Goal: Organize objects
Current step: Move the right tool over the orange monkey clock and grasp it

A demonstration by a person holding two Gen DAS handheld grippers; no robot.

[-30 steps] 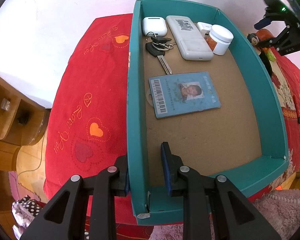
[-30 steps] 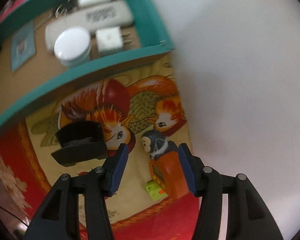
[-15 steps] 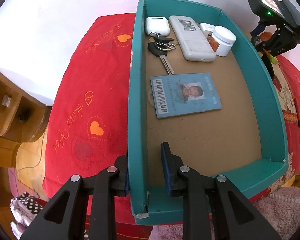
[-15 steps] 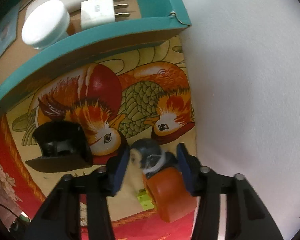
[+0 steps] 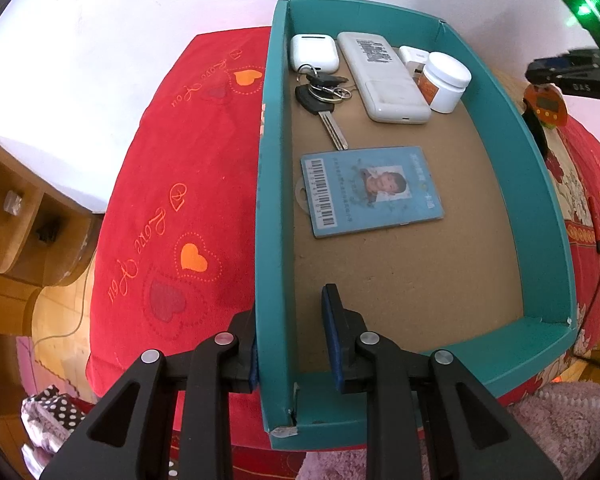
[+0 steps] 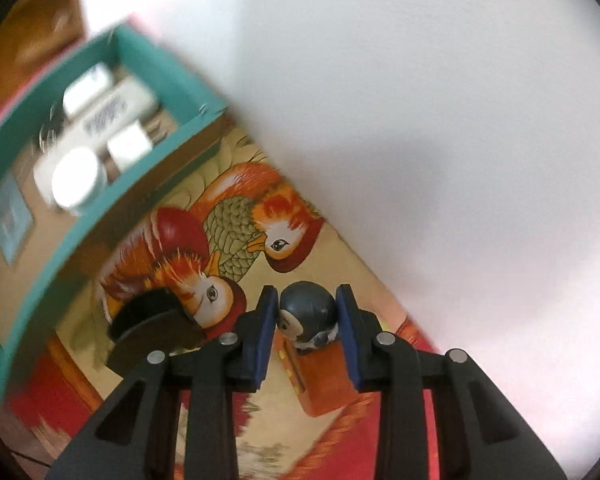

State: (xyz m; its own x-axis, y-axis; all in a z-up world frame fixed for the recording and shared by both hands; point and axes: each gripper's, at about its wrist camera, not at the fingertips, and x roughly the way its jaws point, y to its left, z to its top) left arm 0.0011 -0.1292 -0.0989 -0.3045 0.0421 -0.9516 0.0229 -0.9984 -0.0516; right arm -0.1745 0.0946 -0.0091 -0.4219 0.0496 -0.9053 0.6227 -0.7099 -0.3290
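A teal box (image 5: 548,200) stands on a red cloth. My left gripper (image 5: 290,320) is shut on the box's left wall near its front corner. The box holds an earbud case (image 5: 314,52), keys (image 5: 322,96), a long white device (image 5: 384,76), a plug (image 5: 414,58), a white jar (image 5: 444,82) and an ID card (image 5: 370,190). My right gripper (image 6: 308,312) is closing its jaws on an orange toy figure (image 6: 310,312) with a grey head; both pads touch the head. The toy (image 5: 546,106) hangs tilted just outside the box's right wall (image 6: 32,312).
A black curved object (image 6: 156,324) lies on the bird-patterned cloth (image 6: 236,224) between toy and box. A white wall (image 6: 420,120) runs close behind. A red pen (image 5: 594,220) lies right of the box. A wooden shelf (image 5: 20,220) stands far left, a pink fluffy mat (image 5: 560,432) below.
The right gripper's jaws closed in on the toy's head, and the gripper rolled and rose with the toy. The left gripper kept its grip on the box wall.
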